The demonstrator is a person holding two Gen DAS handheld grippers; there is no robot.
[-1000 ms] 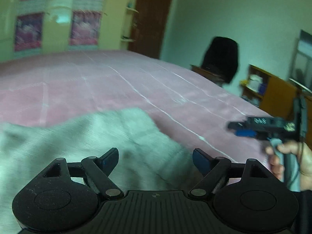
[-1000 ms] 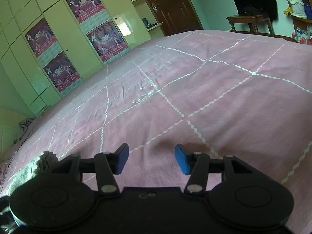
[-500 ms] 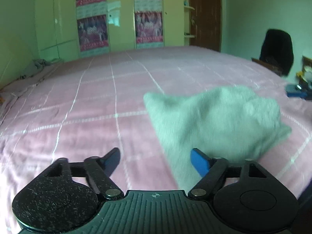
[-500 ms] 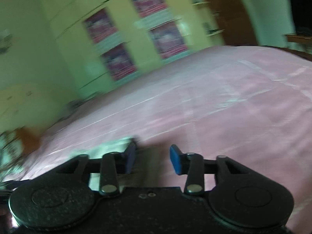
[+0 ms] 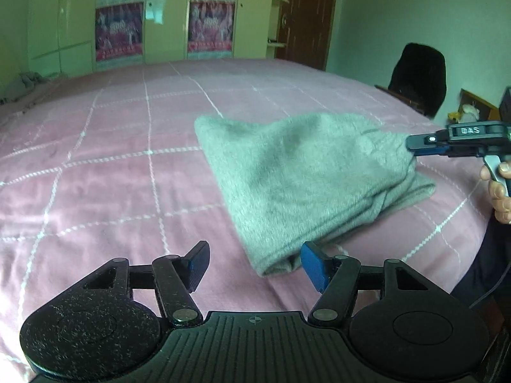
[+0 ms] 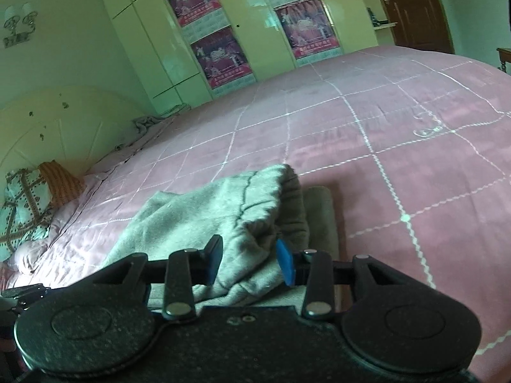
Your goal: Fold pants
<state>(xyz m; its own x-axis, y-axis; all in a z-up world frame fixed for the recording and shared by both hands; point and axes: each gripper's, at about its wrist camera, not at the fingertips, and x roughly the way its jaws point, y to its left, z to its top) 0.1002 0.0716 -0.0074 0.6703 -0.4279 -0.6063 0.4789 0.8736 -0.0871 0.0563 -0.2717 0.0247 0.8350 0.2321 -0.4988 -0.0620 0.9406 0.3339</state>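
Grey pants (image 5: 303, 185) lie folded in a thick bundle on the pink quilted bed (image 5: 111, 175). My left gripper (image 5: 254, 265) is open and empty just above the bed, with the bundle's near corner by its right finger. My right gripper (image 6: 249, 260) is open, and the pants' raised edge (image 6: 230, 217) lies between its fingers. In the left wrist view the right gripper (image 5: 428, 143) sits at the bundle's right edge, held by a hand.
A wardrobe with posters (image 5: 118, 28) and a brown door (image 5: 306, 16) stand beyond the bed. A dark chair (image 5: 418, 79) is at the right. Pillows (image 6: 28, 204) and a headboard (image 6: 41, 127) are at the bed's left end.
Both grippers swung to face the pants. The right gripper moved from bare bed to the bundle's edge, with cloth now between its fingers. The left view shifted so the pants sit right of centre.
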